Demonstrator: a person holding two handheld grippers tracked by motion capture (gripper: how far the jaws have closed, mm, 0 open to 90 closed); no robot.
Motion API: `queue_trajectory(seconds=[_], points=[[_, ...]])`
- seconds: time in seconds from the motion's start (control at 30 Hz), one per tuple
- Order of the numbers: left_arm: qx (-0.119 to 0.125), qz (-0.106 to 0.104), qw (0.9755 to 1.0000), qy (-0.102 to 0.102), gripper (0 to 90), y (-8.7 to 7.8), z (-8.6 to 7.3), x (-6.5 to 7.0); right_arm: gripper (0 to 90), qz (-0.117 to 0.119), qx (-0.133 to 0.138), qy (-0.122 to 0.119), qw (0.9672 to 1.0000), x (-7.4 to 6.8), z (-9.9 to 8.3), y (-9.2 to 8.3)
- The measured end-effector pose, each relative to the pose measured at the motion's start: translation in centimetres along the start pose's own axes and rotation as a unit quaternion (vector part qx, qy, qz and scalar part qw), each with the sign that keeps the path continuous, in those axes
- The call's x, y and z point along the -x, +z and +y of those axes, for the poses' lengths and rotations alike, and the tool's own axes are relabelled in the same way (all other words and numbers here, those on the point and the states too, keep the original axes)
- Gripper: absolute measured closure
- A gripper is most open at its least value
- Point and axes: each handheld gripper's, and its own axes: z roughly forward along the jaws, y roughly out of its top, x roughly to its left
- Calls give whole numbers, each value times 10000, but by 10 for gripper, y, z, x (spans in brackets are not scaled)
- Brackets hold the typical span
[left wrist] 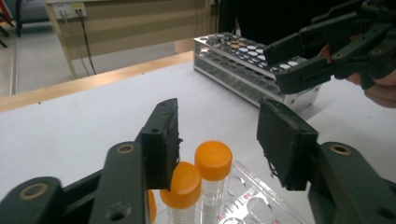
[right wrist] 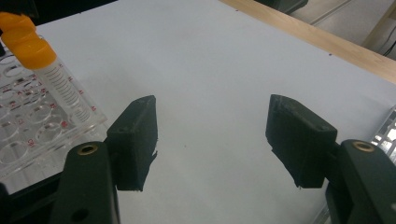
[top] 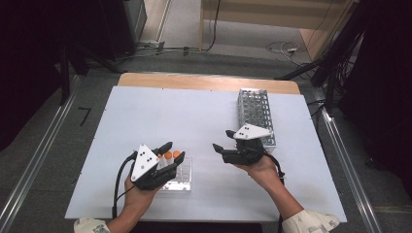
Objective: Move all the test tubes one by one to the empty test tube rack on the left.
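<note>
Left gripper [left wrist: 219, 140]: fingers [left wrist: 163, 140] spread, nothing pinched. The orange-capped tubes [left wrist: 212, 161] stand upright in a clear plastic rack [left wrist: 252, 196], just below and between these fingers; the nearest cap sits against the inner face of the left-hand finger, though I cannot tell whether it truly touches. Right gripper [right wrist: 215, 140]: fingers [right wrist: 133, 135] also spread and holding nothing, over bare bench, with the clear rack off to their left in its own view.

Handling estimate: tubes look like light, stiff plastic with smooth, likely slippery walls. The ribbed screw cap offers the better purchase. Take hold across the cap or just under it, pads square to the tube axis, and lift straight up so the tube clears its well without tipping the rack. The clear rack is probably light enough to shift or lift with a sticking tube.

A metal wire rack [left wrist: 243, 60] with many open wells stands beyond the fingertips of the left gripper, near the right gripper.

Surface: white sheet on the bench [top: 194, 116], flat, matte, wooden edge at the far side. Room: grey carpet, cables on the floor, dark equipment at both sides.
</note>
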Motion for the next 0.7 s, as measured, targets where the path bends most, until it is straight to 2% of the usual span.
queue_trajectory(seconds=[0.17,0.3,0.47,0.7], points=[[130,99,9998,-79,398,-6,6,-5,324,-43,24,39,10000,1,-1,-1],[200,316,9992,-121,328,-13,10,-13,323,-130,55,38,9999,3,-2,-4],[206,541,9981,-222,243,-24,12,-25,322,-303,90,124,9994,9,-9,-13],[215,824,9959,-310,222,-37,11,-43,299,-685,154,318,9970,20,-22,-30]])
